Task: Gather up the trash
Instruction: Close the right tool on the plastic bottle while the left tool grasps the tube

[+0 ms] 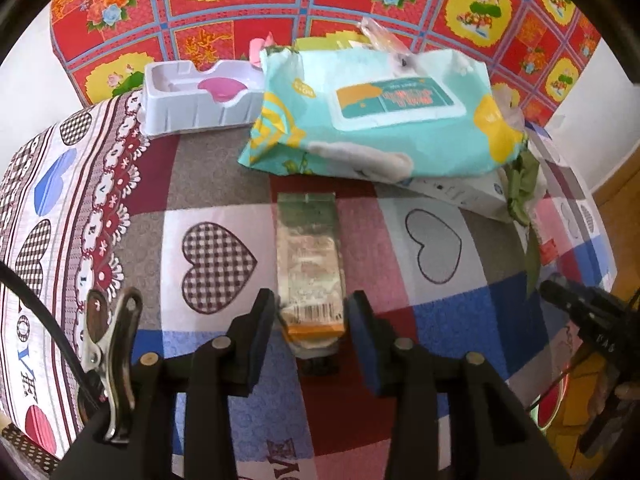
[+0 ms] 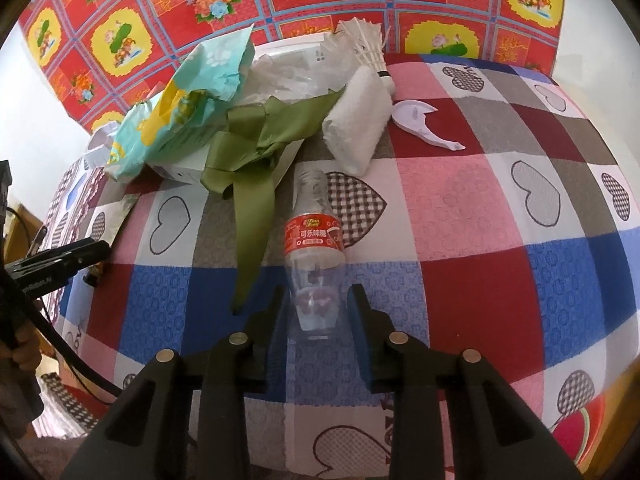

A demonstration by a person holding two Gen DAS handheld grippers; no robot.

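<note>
A flat clear packet (image 1: 310, 256) with a barcode and an orange end lies on the patchwork heart cloth. Its near end sits between the fingers of my left gripper (image 1: 312, 316), which is open, the pads close beside the packet's edges. An empty clear plastic bottle (image 2: 314, 240) with a red label lies on its side, neck pointing away. My right gripper (image 2: 318, 312) is shut on the bottle's base, a pad on each side. The left gripper's side (image 2: 60, 264) shows at the left edge of the right wrist view.
Behind the packet lie a teal wet-wipes pack (image 1: 376, 116), a white plastic tray (image 1: 192, 100) with a pink insert and a white box (image 1: 460, 192). A green ribbon (image 2: 252, 160), a white paper roll (image 2: 360, 120), a shuttlecock (image 2: 368, 48) and a white plastic scrap (image 2: 420, 120) lie beyond the bottle.
</note>
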